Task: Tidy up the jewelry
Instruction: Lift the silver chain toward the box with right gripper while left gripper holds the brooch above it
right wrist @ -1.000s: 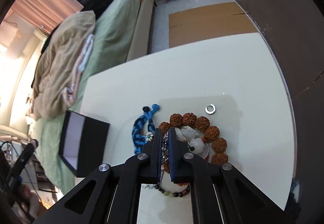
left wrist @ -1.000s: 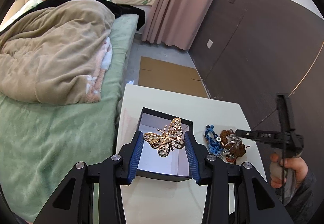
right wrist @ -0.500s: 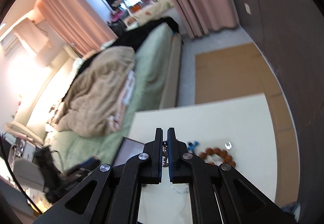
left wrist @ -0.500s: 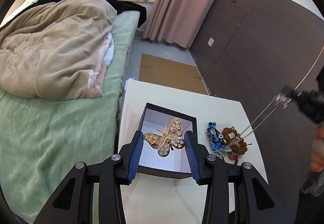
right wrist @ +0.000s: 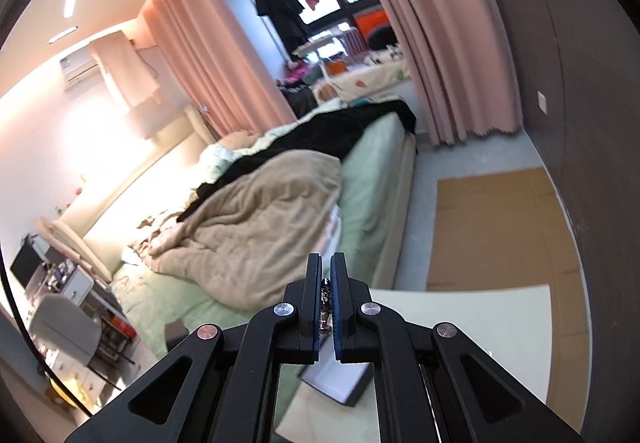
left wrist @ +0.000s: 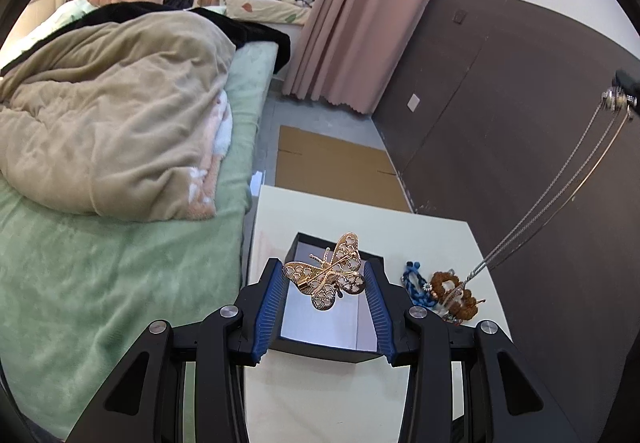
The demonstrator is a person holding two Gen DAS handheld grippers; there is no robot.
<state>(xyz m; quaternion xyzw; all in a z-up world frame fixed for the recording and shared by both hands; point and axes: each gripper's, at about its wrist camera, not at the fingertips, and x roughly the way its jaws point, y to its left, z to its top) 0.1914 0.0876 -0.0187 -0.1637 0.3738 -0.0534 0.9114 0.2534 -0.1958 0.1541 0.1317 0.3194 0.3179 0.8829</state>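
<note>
My left gripper (left wrist: 325, 281) is shut on a gold butterfly brooch (left wrist: 329, 277) and holds it above an open black box (left wrist: 320, 337) with a white lining. My right gripper (right wrist: 326, 289) is shut on a silver chain necklace (right wrist: 325, 303). In the left wrist view the chain (left wrist: 552, 195) hangs taut from the upper right down to a jewelry pile (left wrist: 454, 293) of brown bead bracelet and blue cord bracelet (left wrist: 414, 283) on the white table (left wrist: 332, 395). The box shows below the right gripper (right wrist: 334, 383).
A bed with a green sheet and beige blanket (left wrist: 112, 115) stands left of the table. A dark wall (left wrist: 500, 123) is to the right. Flat cardboard (left wrist: 336, 167) lies on the floor beyond the table, before pink curtains (left wrist: 360, 15).
My right gripper has risen high from the jewelry pile, drawing the silver chain up with it. My left gripper keeps the butterfly brooch over the box and has lifted a little.
</note>
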